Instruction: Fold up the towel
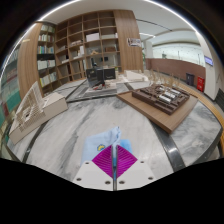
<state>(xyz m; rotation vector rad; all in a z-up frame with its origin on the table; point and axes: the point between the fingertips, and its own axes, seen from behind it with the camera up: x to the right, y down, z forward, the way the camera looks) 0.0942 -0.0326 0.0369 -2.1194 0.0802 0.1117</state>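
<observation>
Looking forward along the tool (114, 160), drawn narrow, with the two magenta pads (104, 163) brought close together in a V and meeting at the tips. Pinched there: a small bunch of the pale blue towel (108, 141), rising as a thin peak just ahead of the fingertips and spreading a little to the left and right of them. Pressed on from both sides, with no gap to be seen between pad and cloth. Hard to tell how much of the towel hangs or lies below the fingers, hidden by the tool itself.

Under and beyond the towel, a grey-white marbled table (65, 140), running away toward the far side. On the table to the far right, a flat wooden tray (168, 102) with dark and pale items laid on it, too small to name. To the left, well apart from the towel, a pale wooden frame or board (30, 108) set at a tilt. Farther off, past the middle of the table, a dark piece of furniture or equipment (100, 74), not clear which. Behind all that, against the far wall, a tall wooden bookshelf (85, 42) with books and boxes in its compartments.
</observation>
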